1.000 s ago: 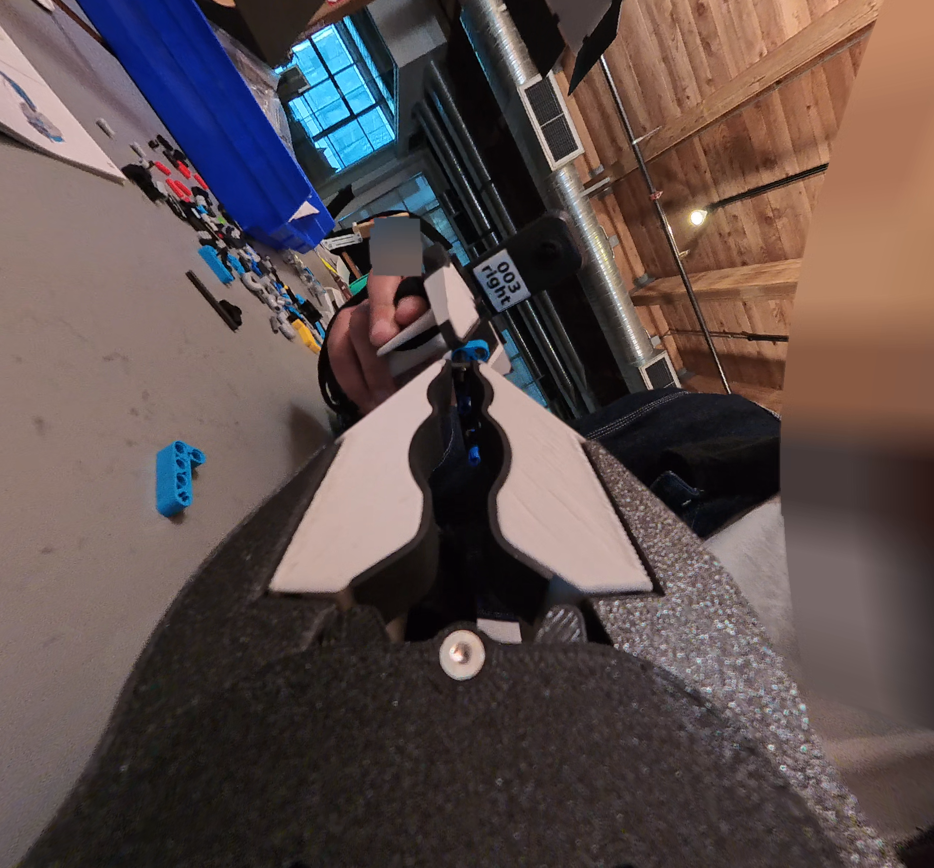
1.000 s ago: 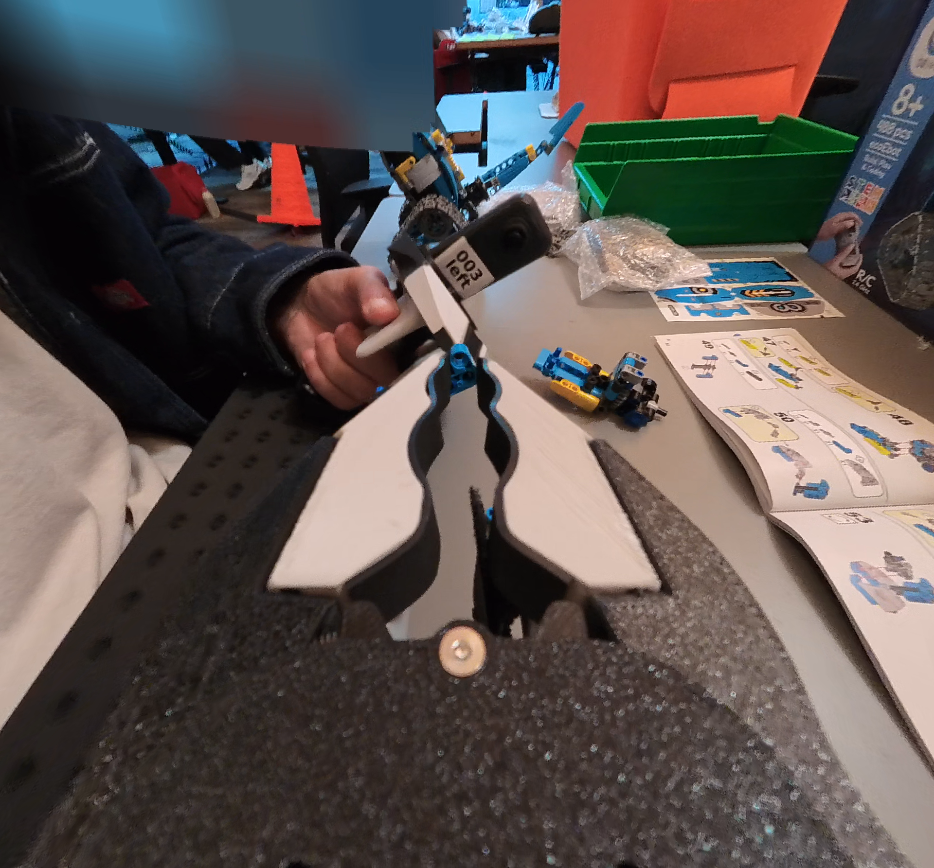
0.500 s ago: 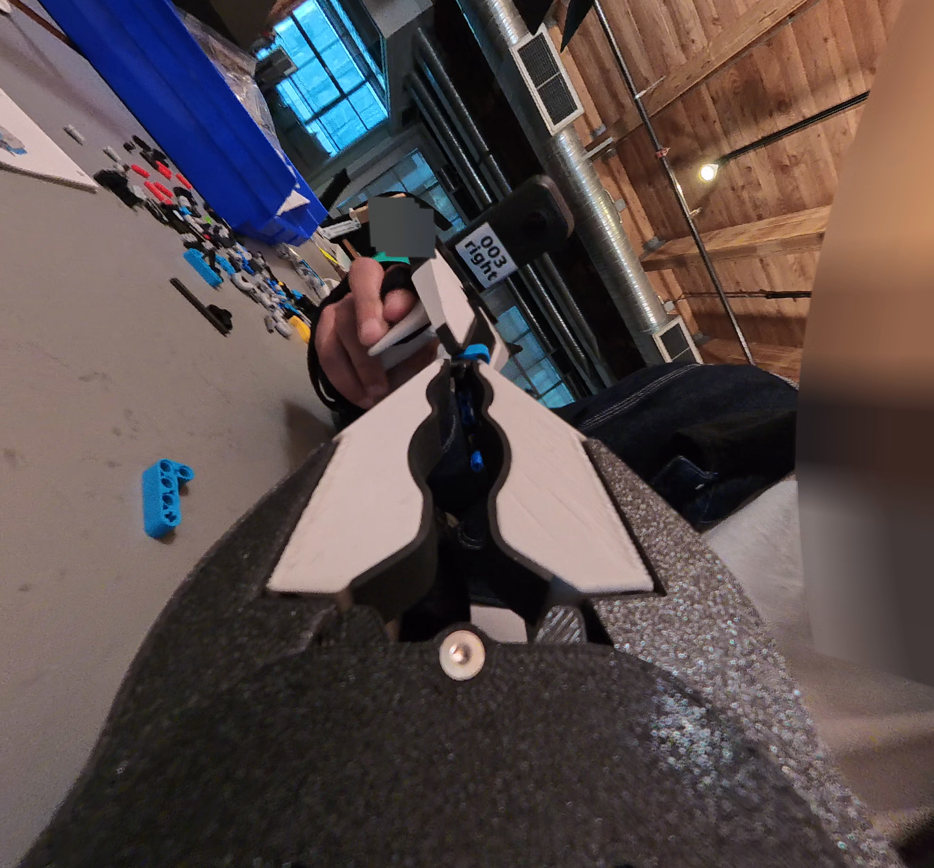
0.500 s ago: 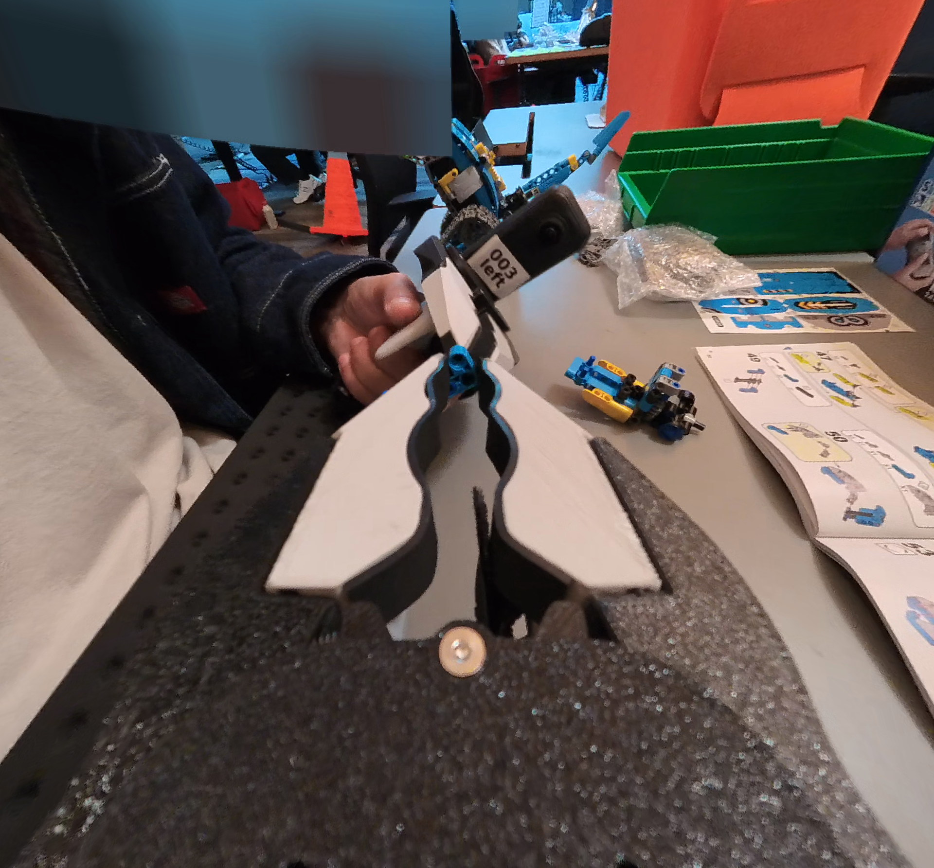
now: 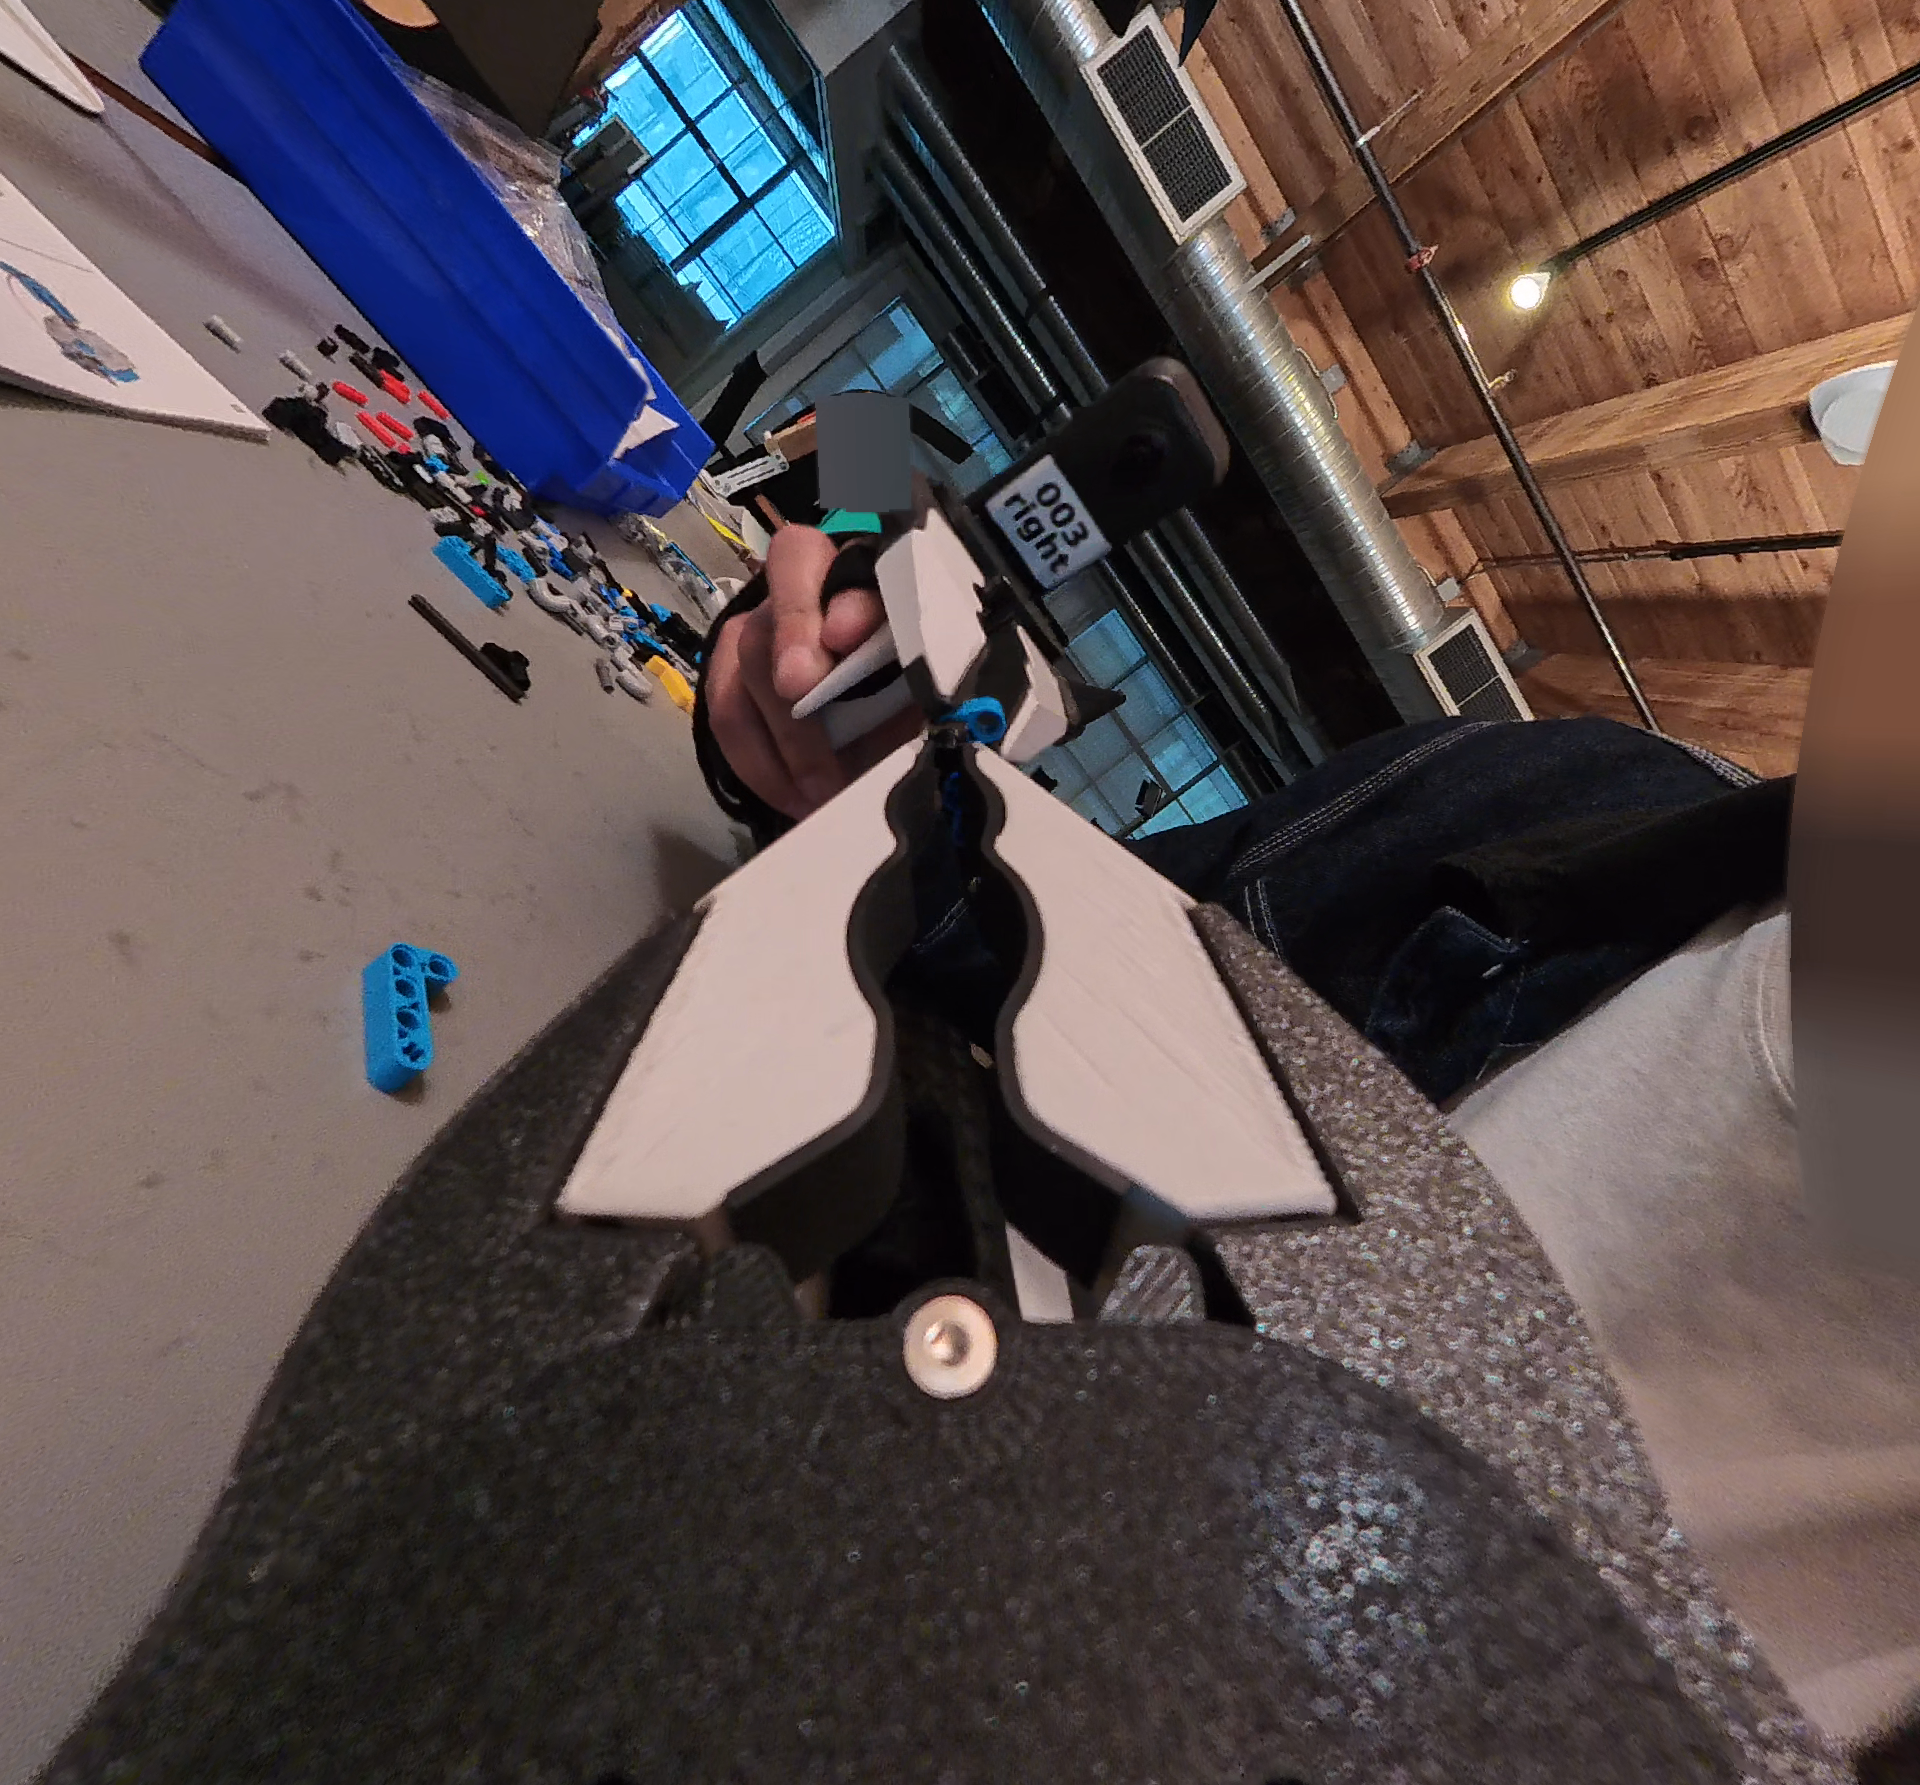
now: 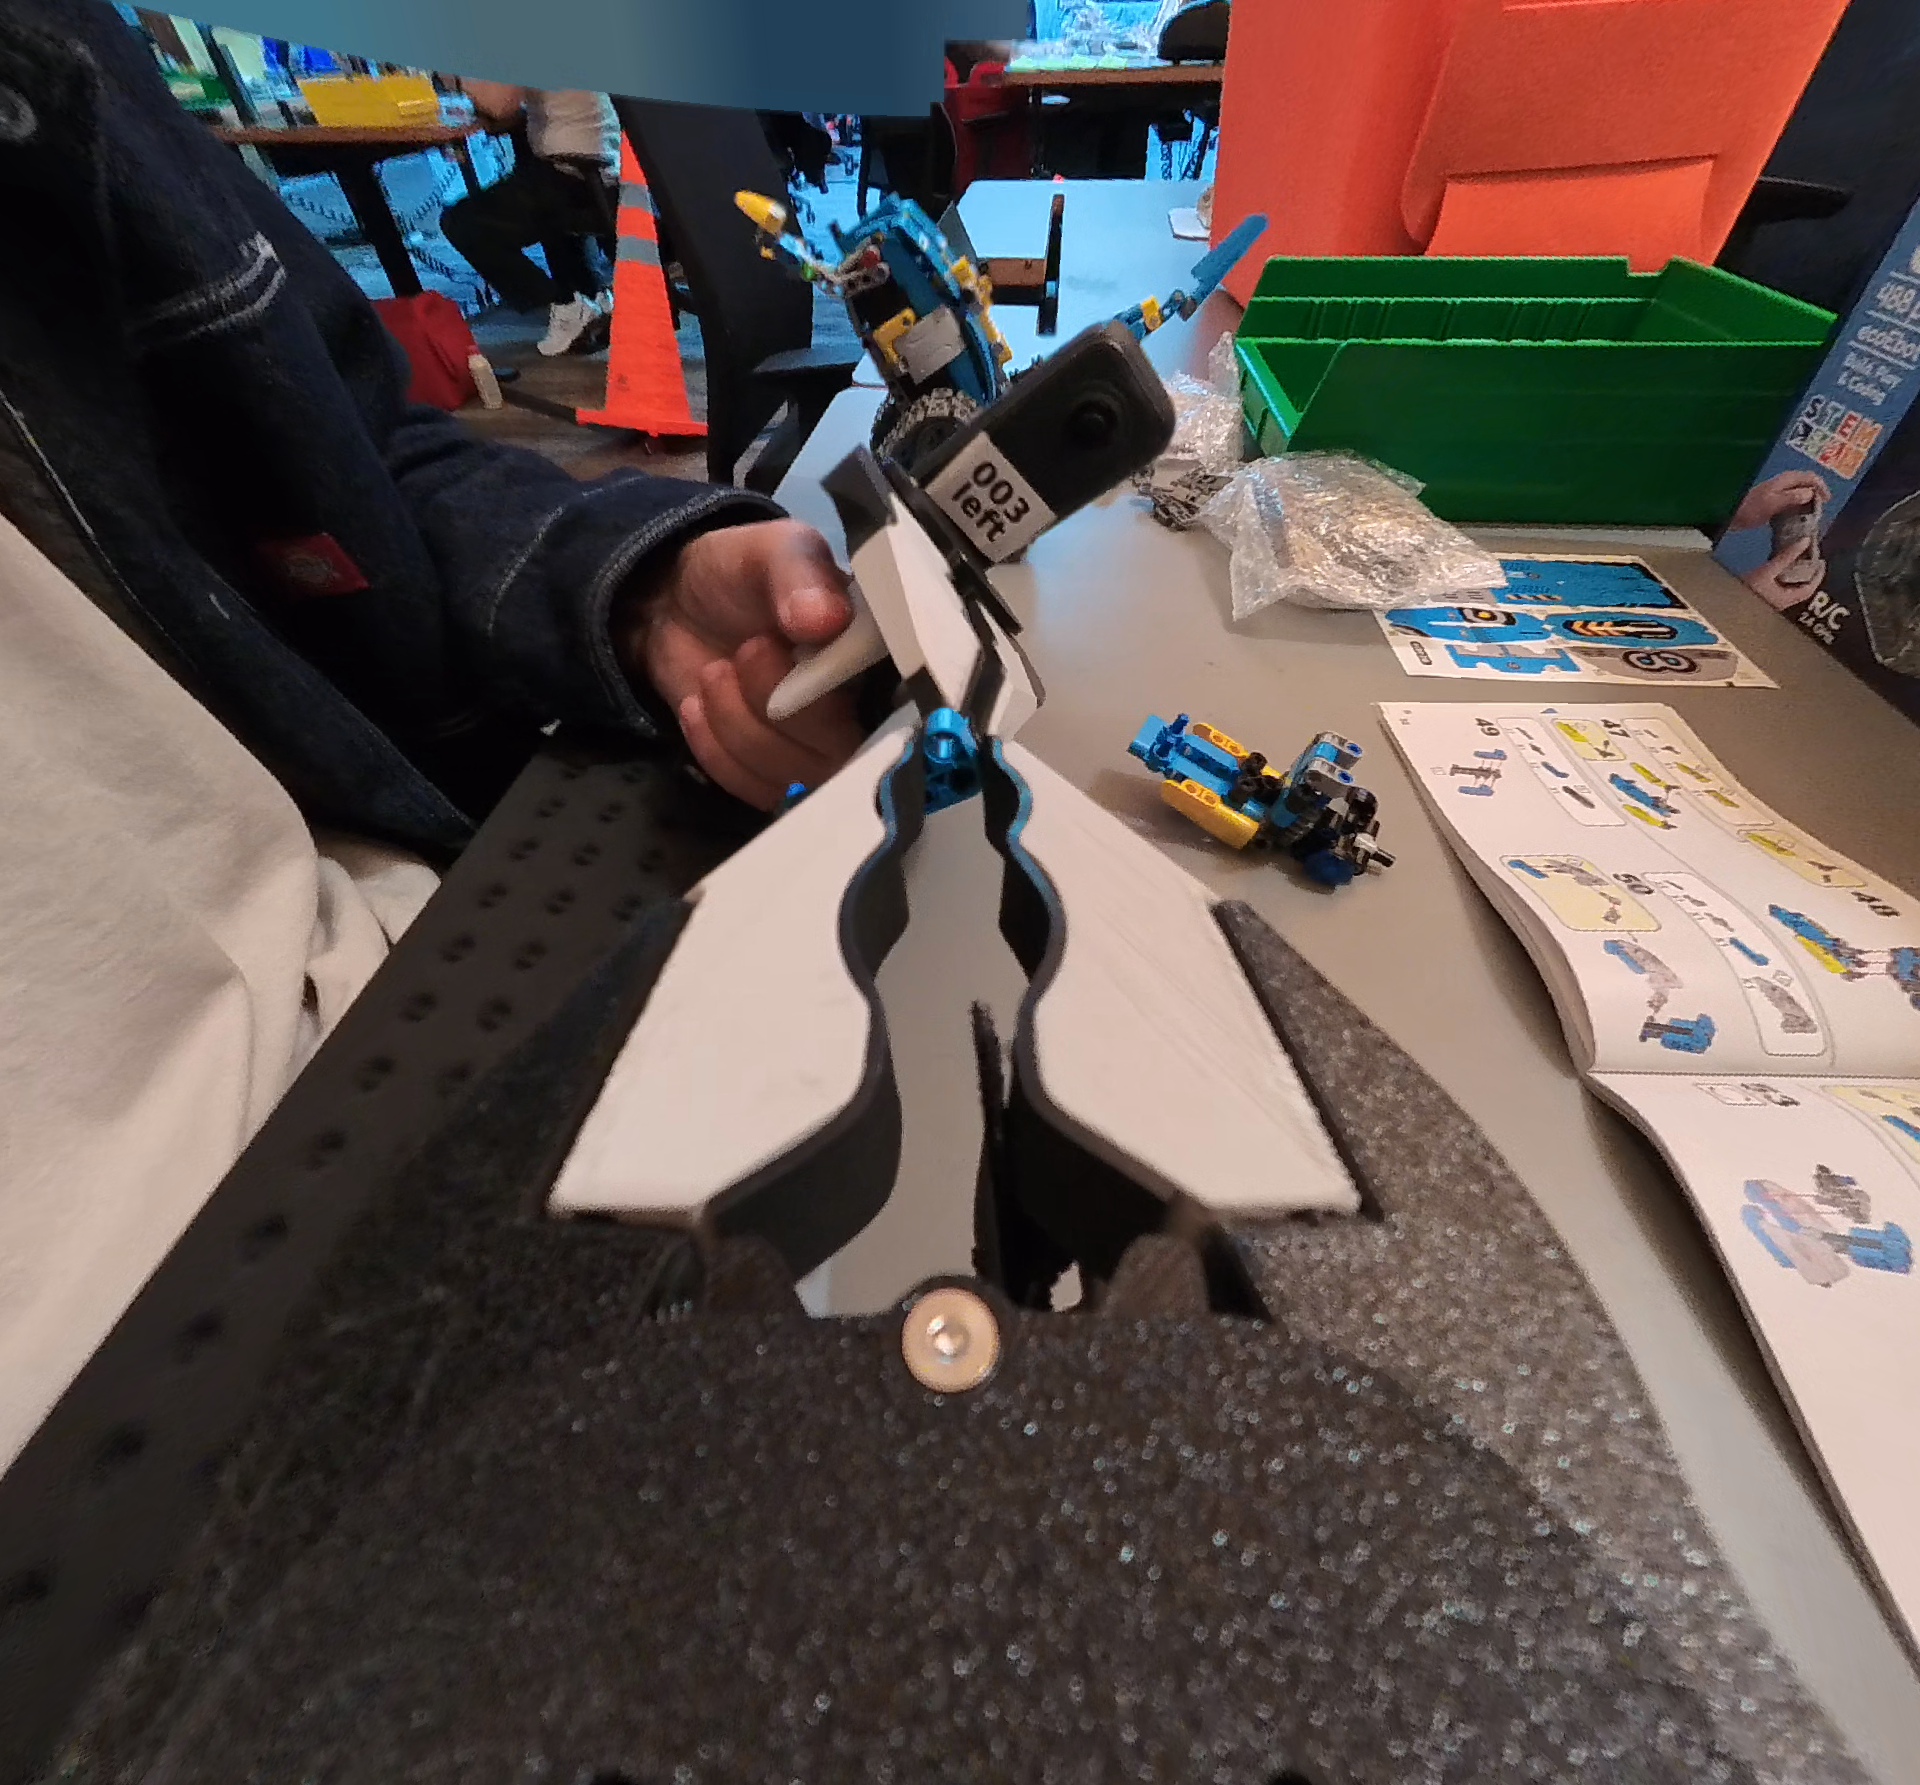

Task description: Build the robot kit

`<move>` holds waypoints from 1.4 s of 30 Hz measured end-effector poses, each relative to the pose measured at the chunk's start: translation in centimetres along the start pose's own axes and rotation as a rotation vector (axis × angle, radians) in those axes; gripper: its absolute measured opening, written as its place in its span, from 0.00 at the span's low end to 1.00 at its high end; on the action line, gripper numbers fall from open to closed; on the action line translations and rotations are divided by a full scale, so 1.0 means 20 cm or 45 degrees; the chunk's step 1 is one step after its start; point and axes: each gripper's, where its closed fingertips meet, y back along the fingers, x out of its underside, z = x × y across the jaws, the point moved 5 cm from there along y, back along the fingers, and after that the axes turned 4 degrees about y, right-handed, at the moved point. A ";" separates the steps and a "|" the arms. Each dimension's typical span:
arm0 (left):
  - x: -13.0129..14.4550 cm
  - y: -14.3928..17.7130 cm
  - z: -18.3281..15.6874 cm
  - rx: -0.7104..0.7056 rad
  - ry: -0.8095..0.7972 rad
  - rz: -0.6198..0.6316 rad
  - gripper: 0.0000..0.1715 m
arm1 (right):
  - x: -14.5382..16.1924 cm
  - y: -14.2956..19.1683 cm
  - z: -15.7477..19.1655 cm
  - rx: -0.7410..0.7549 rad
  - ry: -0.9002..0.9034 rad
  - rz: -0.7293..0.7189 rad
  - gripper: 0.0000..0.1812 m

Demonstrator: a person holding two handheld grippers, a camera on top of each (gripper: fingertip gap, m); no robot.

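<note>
A shared maker workshop in a loft-style industrial hall.

Overhead run a plank ceiling [image 5: 1558, 73] and a bare metal duct [image 5: 1247, 281], beside tall gridded windows [image 5: 727, 208]. The grey worktable [image 6: 1143, 613] carries plastic parts bins, blue [image 5: 395, 177] and green [image 6: 1527, 385], loose building-toy pieces [image 5: 499, 540], an open instruction booklet [image 6: 1662, 904] and a half-built model [image 6: 1257, 795]. Behind stand more tables [image 6: 343, 140] and an orange traffic cone [image 6: 639, 312].

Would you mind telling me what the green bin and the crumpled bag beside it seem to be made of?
Green bin: looks like rigid moulded plastic, smooth with a slight sheen and straight ribbed walls. Crumpled bag: probably thin clear plastic film, see-through and creased, with bright glints.
</note>
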 end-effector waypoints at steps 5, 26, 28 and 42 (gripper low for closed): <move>0.00 0.00 0.02 -0.003 0.059 -0.001 0.00 | 0.01 -0.01 0.01 0.041 0.075 0.069 0.05; -0.02 0.00 -0.12 -0.263 -0.715 -0.035 0.02 | 0.05 -0.04 0.00 -0.163 -0.632 -0.132 0.04; -0.01 0.00 -0.12 -0.178 -0.609 -0.023 0.02 | 0.05 -0.04 0.03 -0.138 -0.515 -0.118 0.03; 0.04 0.01 -0.15 -0.265 -0.903 0.189 0.11 | 0.06 -0.04 0.07 -0.065 -0.236 0.045 0.04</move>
